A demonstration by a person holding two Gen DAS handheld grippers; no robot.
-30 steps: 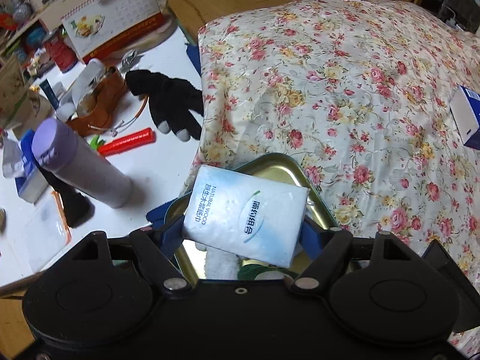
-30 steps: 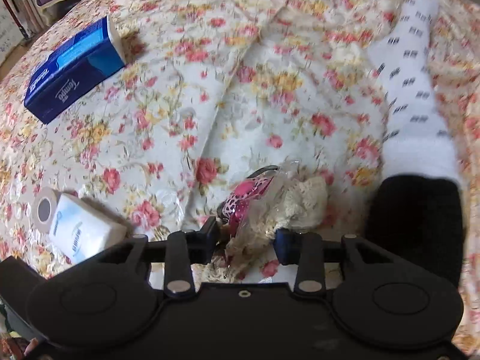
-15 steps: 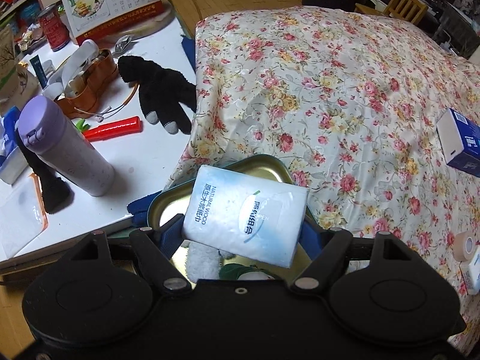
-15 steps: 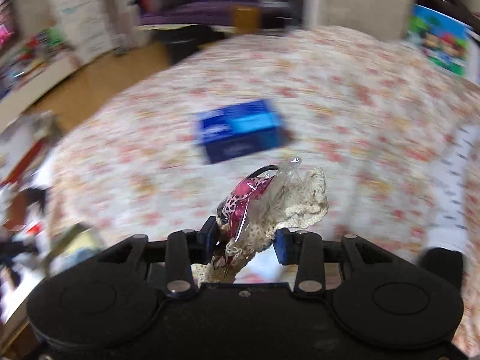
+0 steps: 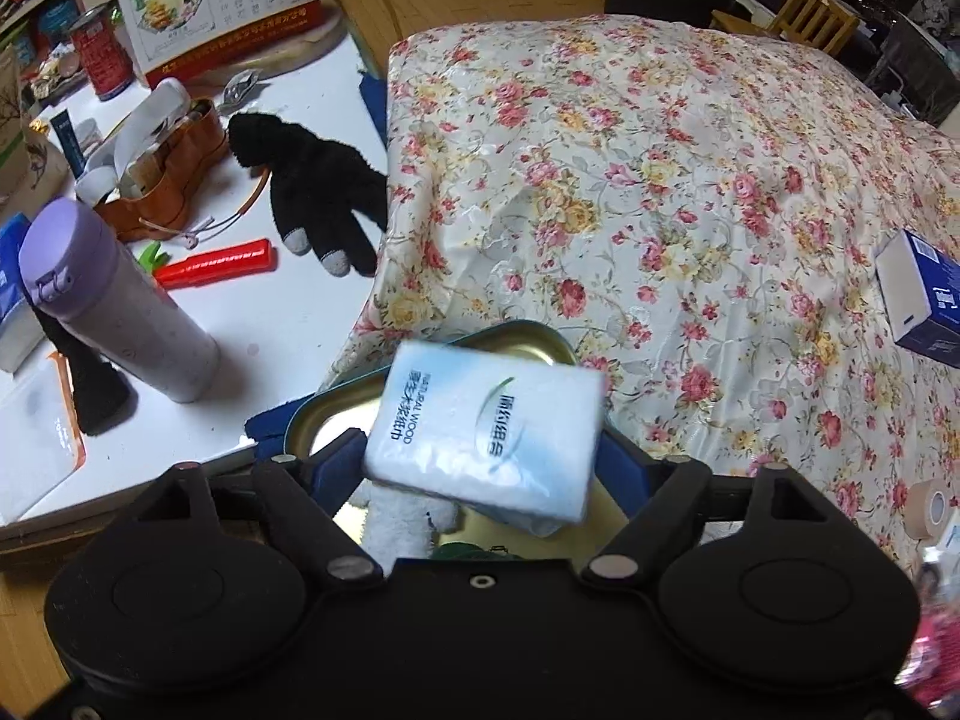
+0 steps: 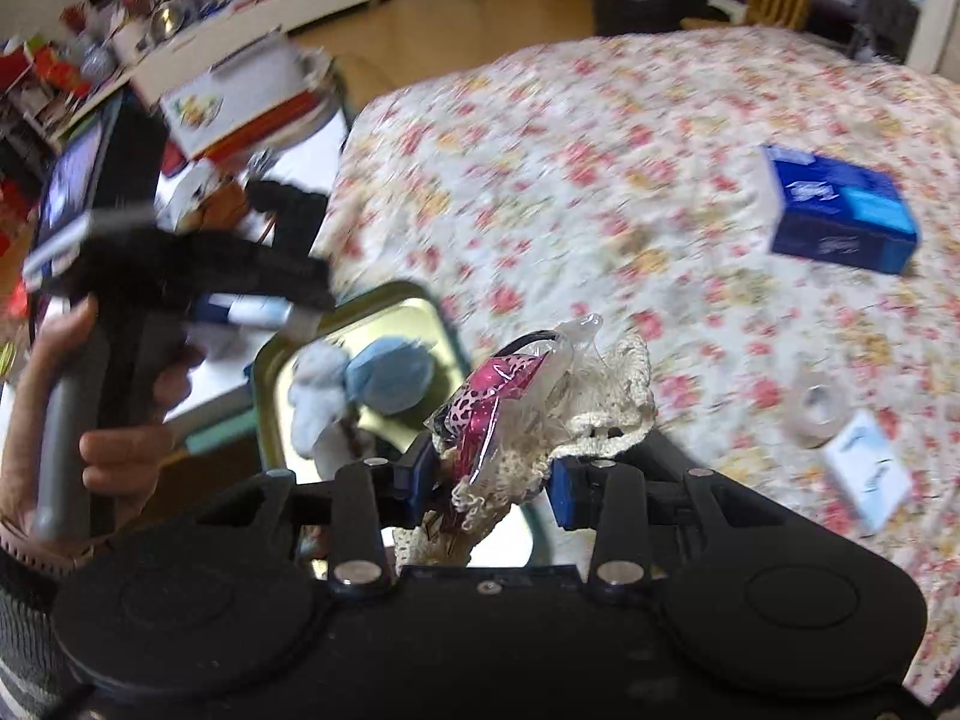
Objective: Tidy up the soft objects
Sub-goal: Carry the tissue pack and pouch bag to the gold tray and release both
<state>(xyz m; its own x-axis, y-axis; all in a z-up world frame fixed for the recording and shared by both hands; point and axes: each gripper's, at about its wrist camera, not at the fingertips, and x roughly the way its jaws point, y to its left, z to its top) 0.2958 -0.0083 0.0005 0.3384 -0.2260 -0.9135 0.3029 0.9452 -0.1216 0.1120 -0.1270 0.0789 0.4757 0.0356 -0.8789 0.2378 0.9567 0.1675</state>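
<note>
1. The left gripper has its jaws pinching a white tissue pack, held tilted just above the gold metal tin. The grip is the same as a second ago, though the pack looks slightly blurred, so it may be about to drop.
2. In the tin below the pack lie a white fluffy item and something green, mostly hidden.
3. The right gripper has its jaws pressed on a bundle of cream lace and a pink patterned piece in clear wrap. A second ago it sat low over the floral bedspread; now it has swung across and faces the tin, where a blue soft item rests.
4. My reading: both soft things are converging on the tin, so one should be released before the other crowds in.
5. Farther out on the bedspread remain a blue tissue box, a tape roll and a small white pack.
6. On the white side table a black glove lies uncollected, beside a purple flask.
</note>
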